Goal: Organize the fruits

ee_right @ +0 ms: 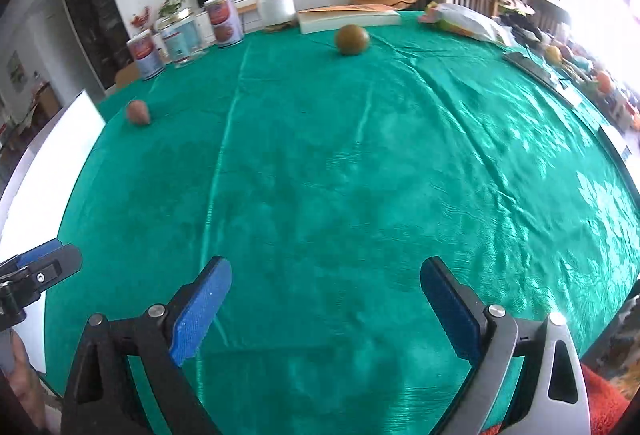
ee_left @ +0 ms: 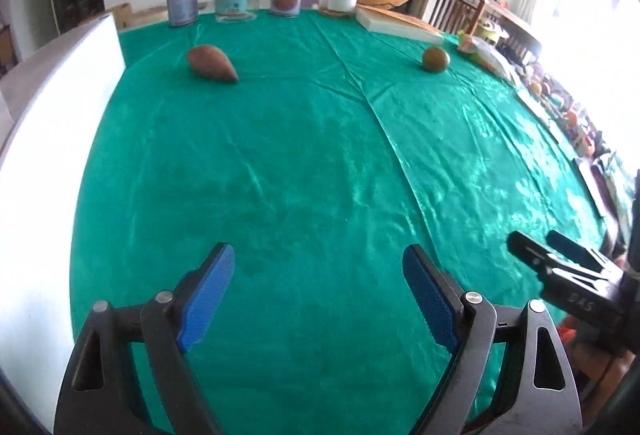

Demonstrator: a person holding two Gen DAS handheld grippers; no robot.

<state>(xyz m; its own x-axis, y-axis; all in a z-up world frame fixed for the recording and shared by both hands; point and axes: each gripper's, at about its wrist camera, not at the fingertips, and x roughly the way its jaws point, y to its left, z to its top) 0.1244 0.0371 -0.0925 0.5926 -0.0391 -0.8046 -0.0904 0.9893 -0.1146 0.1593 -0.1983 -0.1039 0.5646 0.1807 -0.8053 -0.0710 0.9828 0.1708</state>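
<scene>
Over the near edge of the green tablecloth (ee_left: 320, 163), my left gripper (ee_left: 319, 299) and right gripper (ee_right: 326, 309) hang spread wide, holding nothing. Far ahead lie a brown pointed fruit (ee_left: 212, 63) on the left and a round greenish-brown fruit (ee_right: 352, 39) on the right — well apart. I'd reach each from above, straddling its widest part before closing.

We look from the near edge of the green-clothed table (ee_left: 320, 163) through both wrist cameras, tilted down toward its far edge. The left view sits nearer the left edge, the right view beside it. Both share the cloth, the brown pointed fruit (ee_left: 212, 63) and the round green fruit (ee_right: 352, 40).
</scene>
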